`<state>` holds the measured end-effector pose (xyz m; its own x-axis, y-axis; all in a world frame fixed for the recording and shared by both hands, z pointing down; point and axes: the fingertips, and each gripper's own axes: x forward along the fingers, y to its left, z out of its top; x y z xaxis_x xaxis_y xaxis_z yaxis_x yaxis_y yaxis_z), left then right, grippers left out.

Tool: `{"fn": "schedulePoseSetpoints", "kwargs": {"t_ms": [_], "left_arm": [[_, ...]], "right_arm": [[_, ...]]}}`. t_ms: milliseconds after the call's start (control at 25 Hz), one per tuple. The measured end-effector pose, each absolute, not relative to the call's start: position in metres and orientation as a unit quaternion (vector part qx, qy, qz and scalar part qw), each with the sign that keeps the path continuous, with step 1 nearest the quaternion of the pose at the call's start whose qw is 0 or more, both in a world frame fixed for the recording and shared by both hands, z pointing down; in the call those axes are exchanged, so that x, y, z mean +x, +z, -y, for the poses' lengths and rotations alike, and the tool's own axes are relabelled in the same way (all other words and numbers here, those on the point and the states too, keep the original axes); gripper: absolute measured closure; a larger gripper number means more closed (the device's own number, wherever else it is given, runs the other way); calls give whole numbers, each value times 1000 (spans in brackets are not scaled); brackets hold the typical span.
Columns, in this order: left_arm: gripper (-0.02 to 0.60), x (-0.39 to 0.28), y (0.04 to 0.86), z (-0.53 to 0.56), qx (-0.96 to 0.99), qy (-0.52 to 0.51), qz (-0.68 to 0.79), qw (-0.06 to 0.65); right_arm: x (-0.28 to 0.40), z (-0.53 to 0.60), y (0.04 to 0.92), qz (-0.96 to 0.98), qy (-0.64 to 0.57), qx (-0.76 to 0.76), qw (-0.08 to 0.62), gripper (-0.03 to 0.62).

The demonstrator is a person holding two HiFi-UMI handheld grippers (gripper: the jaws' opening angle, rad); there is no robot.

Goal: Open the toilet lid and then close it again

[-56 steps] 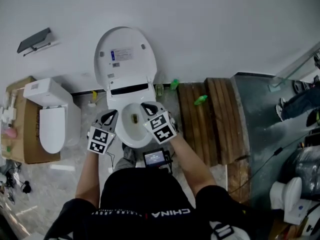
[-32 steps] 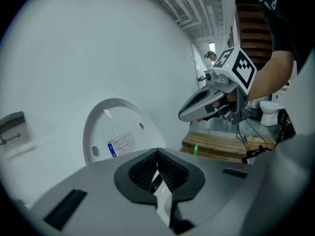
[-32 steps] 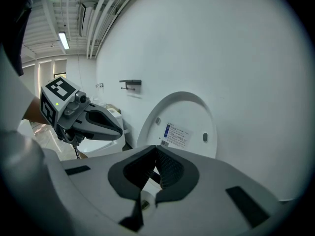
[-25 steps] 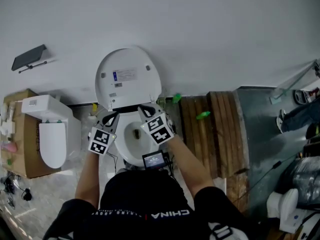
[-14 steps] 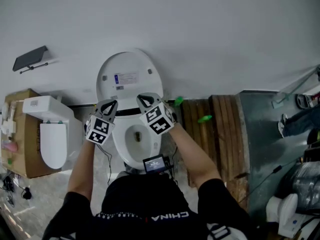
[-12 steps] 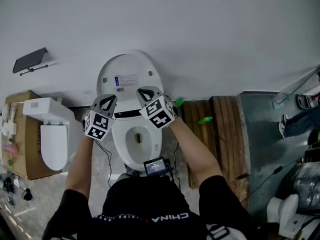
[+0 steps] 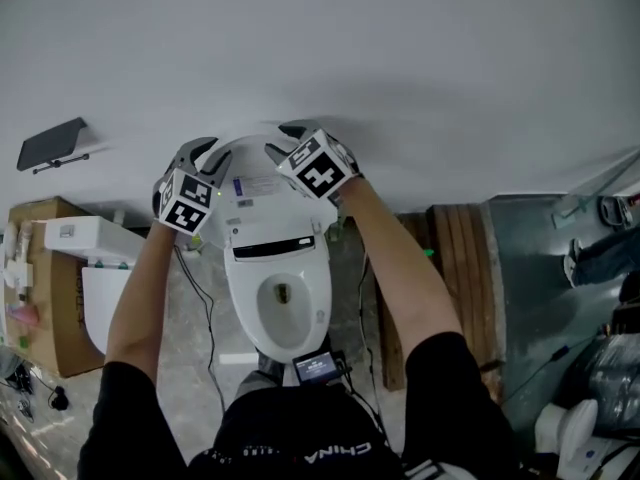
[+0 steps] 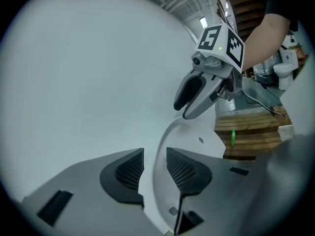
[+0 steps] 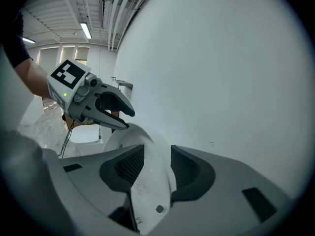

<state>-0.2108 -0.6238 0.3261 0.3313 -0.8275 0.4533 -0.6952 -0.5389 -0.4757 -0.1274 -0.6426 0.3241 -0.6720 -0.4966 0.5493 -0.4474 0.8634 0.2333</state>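
Left tongs [image 8: 154, 168]: apart, just opened wider, astride the upper rim of the toilet lid [image 7: 268, 208], not clamped on it as far as visible. Right tongs [image 9: 157, 168]: the same, apart and just opened wider, astride the same rim a little further to the right. Between the two, only the top curve of the lid. Lid itself raised, nearly upright, close before the wall [image 7: 420, 48], long axis from the hinge at the toilet bowl [image 7: 283, 308] up to the rim between the tongs. Equally near for both hands. Probably next: to close on the rim and bring it away from the wall, down toward the bowl. Both arms stretched forward over the bowl, one at each side, tongs pointing somewhat downward.
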Motion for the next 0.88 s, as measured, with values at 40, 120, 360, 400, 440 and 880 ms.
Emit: {"fn": "schedulePoseSetpoints", "kwargs": {"t_ms": [40, 120, 360, 400, 440, 880], "left_arm": [[447, -212, 330, 632, -814, -342, -460, 89], [408, -216, 341, 643, -820, -363, -436, 72], [394, -220, 358, 659, -836, -379, -396, 30], [396, -220, 359, 661, -836, -382, -392, 32], [396, -219, 360, 662, -835, -386, -390, 38], [463, -219, 360, 660, -825, -382, -413, 51]], "right_arm": [[-129, 650, 328, 913, -35, 250, 321, 430], [-129, 661, 341, 909, -25, 232, 345, 413], [-123, 688, 359, 907, 21, 210, 365, 396], [-124, 688, 360, 907, 23, 205, 368, 396], [-125, 688, 361, 906, 20, 203, 371, 396], [-124, 685, 361, 902, -9, 217, 374, 427]]}}
